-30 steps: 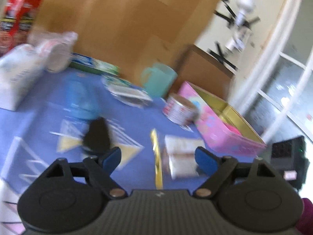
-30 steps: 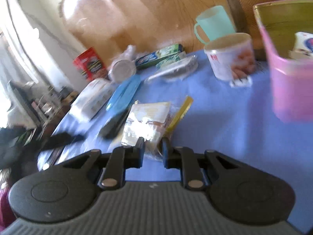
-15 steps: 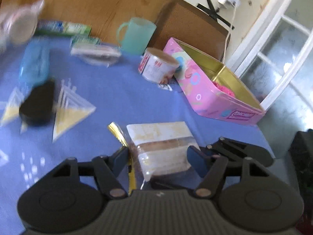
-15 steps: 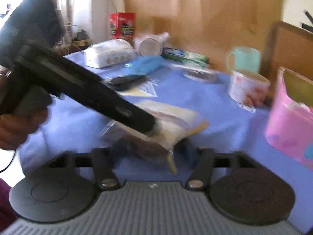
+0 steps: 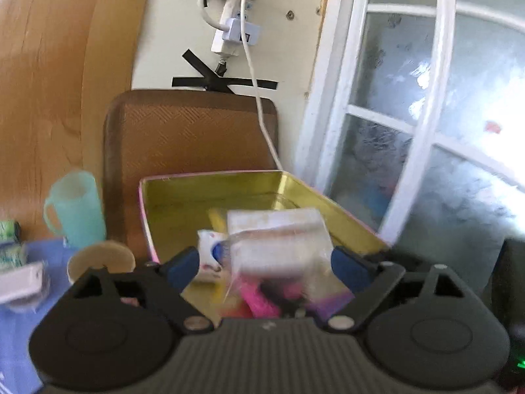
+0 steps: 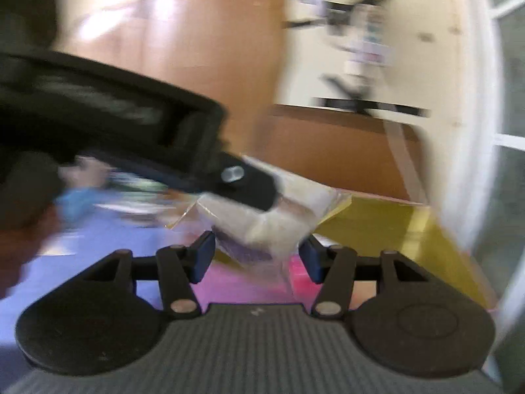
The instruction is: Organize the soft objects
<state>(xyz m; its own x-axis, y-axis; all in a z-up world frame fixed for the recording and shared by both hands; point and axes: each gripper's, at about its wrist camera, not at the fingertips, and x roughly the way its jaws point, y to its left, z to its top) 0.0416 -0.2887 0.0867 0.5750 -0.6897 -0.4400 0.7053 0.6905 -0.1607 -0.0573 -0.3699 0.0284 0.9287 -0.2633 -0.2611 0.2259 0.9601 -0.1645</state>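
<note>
A clear plastic bag of bread slices (image 5: 279,243) sits between the fingers of my left gripper (image 5: 267,262), over the open pink tin (image 5: 183,197) with a gold inside. The jaws stand wide on either side of the bag. In the right wrist view the same bag (image 6: 262,216) hangs between the fingers of my right gripper (image 6: 256,256), with the left gripper's finger (image 6: 242,180) pressed against its top. The right jaws stand open around the bag's lower end. Pink items (image 5: 259,298) and a small white packet (image 5: 208,256) lie in the tin.
A teal mug (image 5: 77,208) and a white tub (image 5: 101,259) stand left of the tin on the blue tablecloth (image 5: 19,328). A brown chair back (image 5: 183,141) stands behind the tin. A window (image 5: 426,131) is at the right.
Both grippers have carried the bread bag from the tablecloth up and right to over the pink tin. The right gripper's jaws went from nearly shut to open.
</note>
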